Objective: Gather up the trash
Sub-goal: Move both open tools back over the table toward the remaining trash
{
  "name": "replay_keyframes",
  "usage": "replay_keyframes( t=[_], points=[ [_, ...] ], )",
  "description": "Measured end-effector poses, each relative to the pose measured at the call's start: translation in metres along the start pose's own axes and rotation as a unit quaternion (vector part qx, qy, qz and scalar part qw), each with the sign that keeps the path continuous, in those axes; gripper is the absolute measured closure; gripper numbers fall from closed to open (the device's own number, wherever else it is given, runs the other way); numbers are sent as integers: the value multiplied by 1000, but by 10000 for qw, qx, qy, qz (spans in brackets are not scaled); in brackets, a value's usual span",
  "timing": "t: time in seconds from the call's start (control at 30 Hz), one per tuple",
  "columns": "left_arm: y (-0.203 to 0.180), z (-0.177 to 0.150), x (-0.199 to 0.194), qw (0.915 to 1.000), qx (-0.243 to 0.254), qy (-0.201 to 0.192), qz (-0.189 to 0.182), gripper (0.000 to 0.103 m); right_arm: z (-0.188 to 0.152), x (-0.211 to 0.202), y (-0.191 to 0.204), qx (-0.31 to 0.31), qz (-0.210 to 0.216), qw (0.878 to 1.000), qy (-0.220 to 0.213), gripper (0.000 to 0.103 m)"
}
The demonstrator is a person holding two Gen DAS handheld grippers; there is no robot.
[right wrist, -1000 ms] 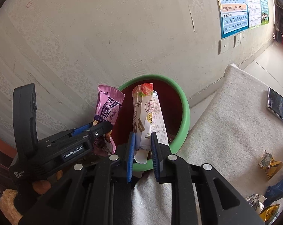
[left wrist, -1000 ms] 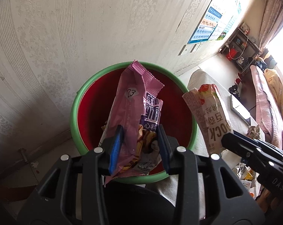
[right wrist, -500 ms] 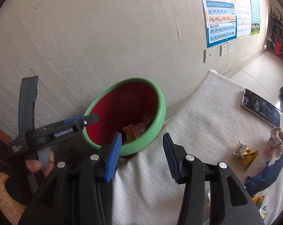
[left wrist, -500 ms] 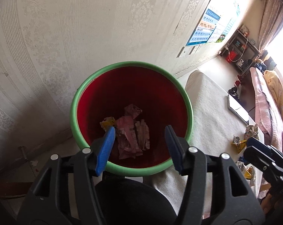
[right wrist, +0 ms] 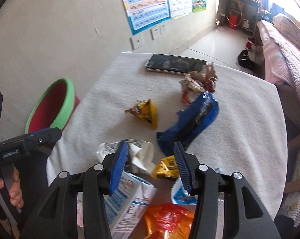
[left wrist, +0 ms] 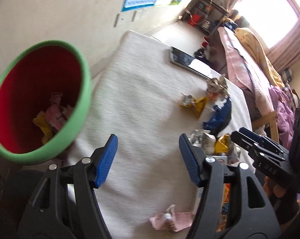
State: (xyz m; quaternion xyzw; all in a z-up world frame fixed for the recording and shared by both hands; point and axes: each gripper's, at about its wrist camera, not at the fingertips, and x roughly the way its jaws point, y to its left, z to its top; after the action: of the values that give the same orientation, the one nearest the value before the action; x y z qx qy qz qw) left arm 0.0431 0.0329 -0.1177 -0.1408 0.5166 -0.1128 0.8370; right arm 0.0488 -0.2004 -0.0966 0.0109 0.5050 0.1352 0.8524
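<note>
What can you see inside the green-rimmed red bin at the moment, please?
Inside the bin, pink wrappers and a yellow wrapper lie at the bottom. The near wall hides part of the floor, so anything there or under the wrappers cannot be seen.

Home bedroom: bed (right wrist: 285,45), curtains (left wrist: 289,45), wall posters (right wrist: 146,6).

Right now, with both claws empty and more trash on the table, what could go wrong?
1. The phone lies right beside the crumpled brown wrapper; a careless grab there might catch or push the phone.
2. The bin stands past the table's edge, so a light wrapper let go too early could fall on the floor.
3. Near the right claw, the white wrapper, small yellow packet and carton crowd together; it may pinch two or knock one off.
</note>
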Motion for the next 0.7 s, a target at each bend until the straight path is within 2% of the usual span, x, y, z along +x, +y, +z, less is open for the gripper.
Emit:
replay_keyframes(
  t=[0.2,0.3,0.33,0.37,0.4,0.5,0.7],
  points=[
    [-64,-3,51,9962,526,539,-436,42,-3,-12,-24,249,-66,9996,-128,56],
    [-81,-8,78,9915,816,947,-364,43,-4,-14,-27,302,-8,9994,-153,56],
    [-83,-10,85,9902,858,1058,-322,44,-5,-15,-27,309,13,9994,-156,56],
    [-83,-13,89,9893,836,1147,-333,56,-4,-14,-27,317,30,9994,-159,56],
    [-81,-16,93,9886,766,1242,-375,63,-5,-14,-26,325,45,9993,-161,56],
    [-72,-22,89,9903,576,1192,-428,64,-5,-12,-26,326,80,9993,-155,56],
    [-44,-29,50,9956,495,792,-72,64,7,-3,-19,136,181,9997,-128,56]
  ],
)
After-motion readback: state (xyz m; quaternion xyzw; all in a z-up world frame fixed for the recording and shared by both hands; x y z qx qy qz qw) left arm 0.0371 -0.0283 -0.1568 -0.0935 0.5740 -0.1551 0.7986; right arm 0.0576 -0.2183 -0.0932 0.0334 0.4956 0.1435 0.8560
